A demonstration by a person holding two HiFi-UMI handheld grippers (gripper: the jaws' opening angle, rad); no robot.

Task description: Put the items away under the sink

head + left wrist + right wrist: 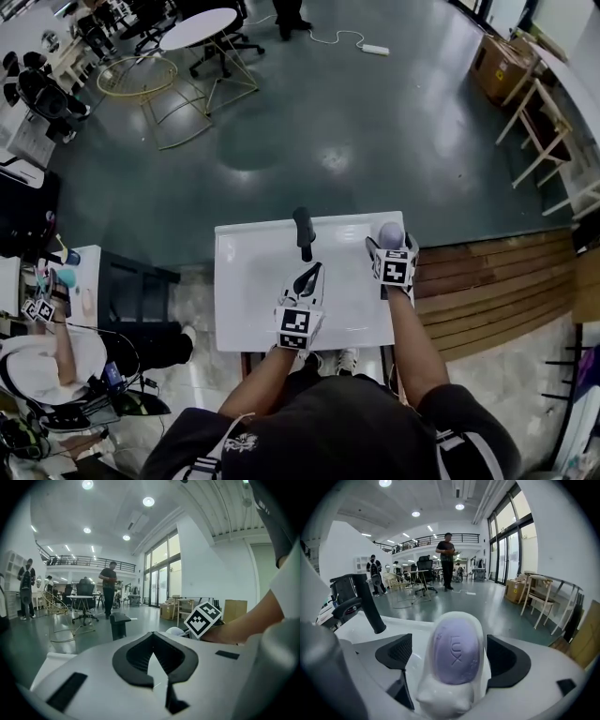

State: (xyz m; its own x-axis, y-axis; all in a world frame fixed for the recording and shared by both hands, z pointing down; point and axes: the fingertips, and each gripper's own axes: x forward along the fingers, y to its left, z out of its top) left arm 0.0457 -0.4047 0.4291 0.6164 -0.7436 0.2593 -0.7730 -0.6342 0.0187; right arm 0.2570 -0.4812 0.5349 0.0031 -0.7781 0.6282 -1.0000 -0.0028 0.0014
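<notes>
Left tongs (152,644) closed, empty | right tongs (451,656) apart around soap dish (445,698) | dish half-hidden in head view

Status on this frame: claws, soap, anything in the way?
Left claw shut, empty. Right claw open around purple Lux soap bar in white dish. Black faucet stands apart, to its left.

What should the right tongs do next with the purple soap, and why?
Probably squeeze shut. The right tongs stand wide open, with the white soap dish holding the purple soap right between them, not gripped yet. Closing on the dish would likely let it be lifted.
</notes>
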